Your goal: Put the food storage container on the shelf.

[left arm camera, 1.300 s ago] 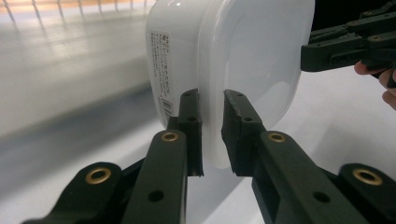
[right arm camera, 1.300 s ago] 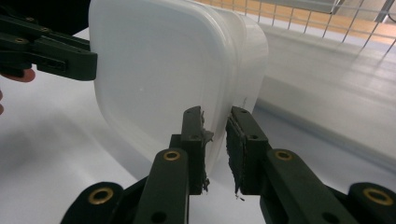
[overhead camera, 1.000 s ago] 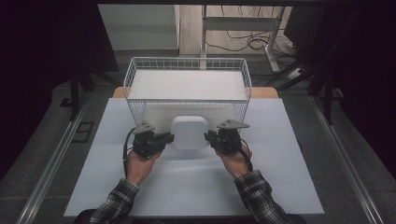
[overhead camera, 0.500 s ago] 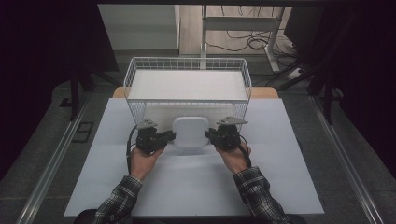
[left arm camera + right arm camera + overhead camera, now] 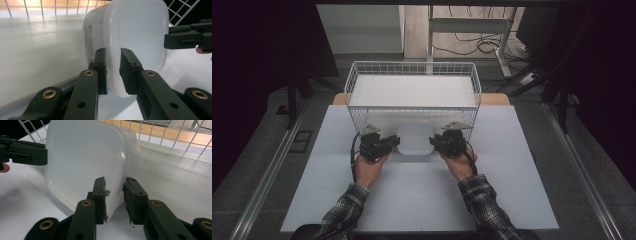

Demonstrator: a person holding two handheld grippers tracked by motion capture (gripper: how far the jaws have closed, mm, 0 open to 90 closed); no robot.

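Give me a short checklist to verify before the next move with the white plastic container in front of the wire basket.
1. Left tongs astride the rim of the white translucent plastic container: ok.
2. Right tongs astride the opposite rim, jaws just opening: ok; whether the pads press, cannot tell.
3. Both tongs at about equal height on the container in the high view: ok.
4. Container apart from the white wire basket: cannot tell.
5. Container resting on the white table sheet: cannot tell.
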